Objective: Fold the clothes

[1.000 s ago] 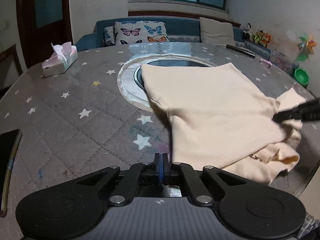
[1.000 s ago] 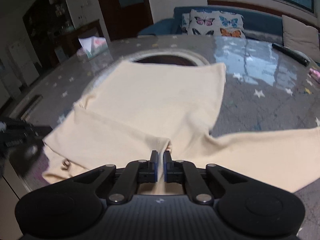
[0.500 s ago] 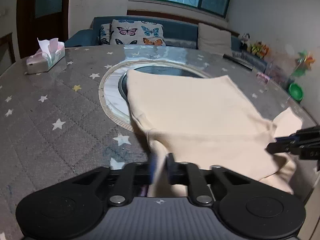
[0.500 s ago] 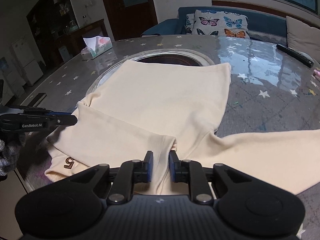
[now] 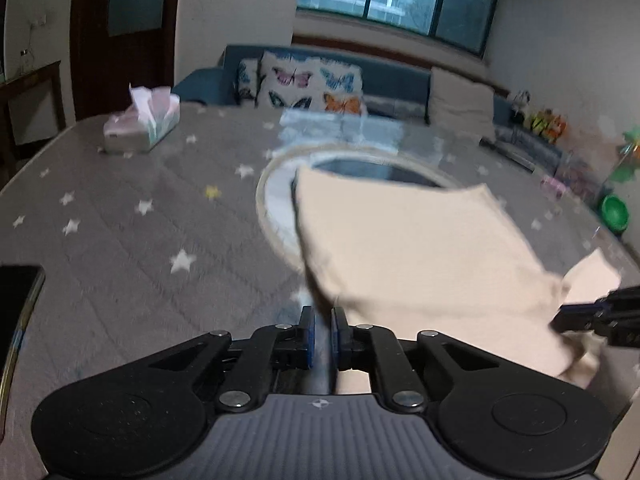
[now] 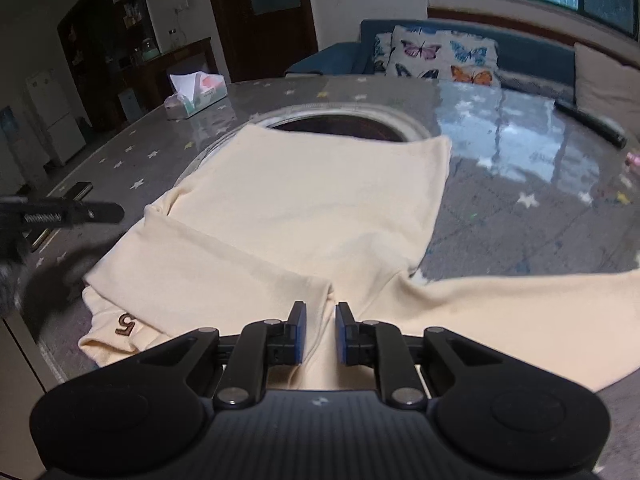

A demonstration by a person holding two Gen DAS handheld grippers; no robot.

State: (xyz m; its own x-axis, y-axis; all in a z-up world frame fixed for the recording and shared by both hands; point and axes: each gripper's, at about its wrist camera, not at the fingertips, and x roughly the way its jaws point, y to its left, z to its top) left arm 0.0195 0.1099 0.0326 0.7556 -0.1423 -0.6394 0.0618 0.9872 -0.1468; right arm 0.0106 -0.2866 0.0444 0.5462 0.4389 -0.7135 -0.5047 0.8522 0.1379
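Left gripper [image 5: 322, 322] low in view, jaws slightly apart with nothing between, cream garment [image 5: 412, 248] ahead to its right on star-print table [image 5: 120, 240], right gripper [image 5: 600, 316] touching the garment's far-right edge, tissue box [image 5: 140, 124] far ahead-left, dark phone [image 5: 16, 300] at left.

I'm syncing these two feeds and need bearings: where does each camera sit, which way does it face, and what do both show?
Left wrist: on the left gripper, looking down-forward over the star-print table toward the sofa; its own fingers show, the right gripper at the right edge.
Right wrist: on the right gripper, looking down-forward over the cream garment; its own fingers show, the left gripper at the left edge.
Shared: the garment, table, tissue box, butterfly cushion.
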